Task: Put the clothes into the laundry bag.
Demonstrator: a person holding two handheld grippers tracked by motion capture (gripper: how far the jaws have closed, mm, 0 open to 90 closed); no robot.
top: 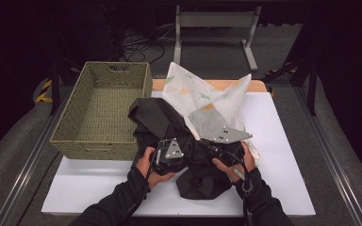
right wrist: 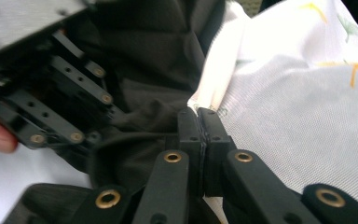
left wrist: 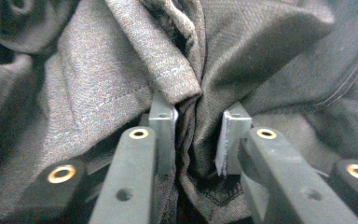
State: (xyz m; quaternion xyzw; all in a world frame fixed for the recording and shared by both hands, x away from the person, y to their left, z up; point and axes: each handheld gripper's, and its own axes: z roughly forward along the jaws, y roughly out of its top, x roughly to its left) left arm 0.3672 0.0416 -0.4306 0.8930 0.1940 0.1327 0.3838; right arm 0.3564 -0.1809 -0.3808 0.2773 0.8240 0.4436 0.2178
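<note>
Left tool (top: 169,153): positioned at the near-centre of the white surface (top: 283,155), buried in the dark grey garment (top: 158,122). In the left gripper view the left tool (left wrist: 199,135) has a bunched fold of the dark grey garment (left wrist: 121,88) standing between its pads. The jaws are only part-way apart; whether the pads press on the fold cannot be told, as a narrow gap shows at the right-hand pad.

Right tool (top: 224,148): just beside the left tool, also over the garment. In the right gripper view the right tool (right wrist: 199,122) has its jaws pressed together, pad against pad. The tips sit at the edge where the dark grey garment (right wrist: 158,70) meets the white patterned cloth (right wrist: 298,107). Whether an edge of cloth is pinched between them cannot be told.

Garment: crumpled, lying near the front-centre of the surface, its left part touching the wicker basket (top: 101,110).

White patterned cloth (top: 207,96): bears green and orange marks, lies behind and to the right of the garment, partly overlapped by it, with corners raised.

Wicker basket: stands at the left rear of the surface.
</note>
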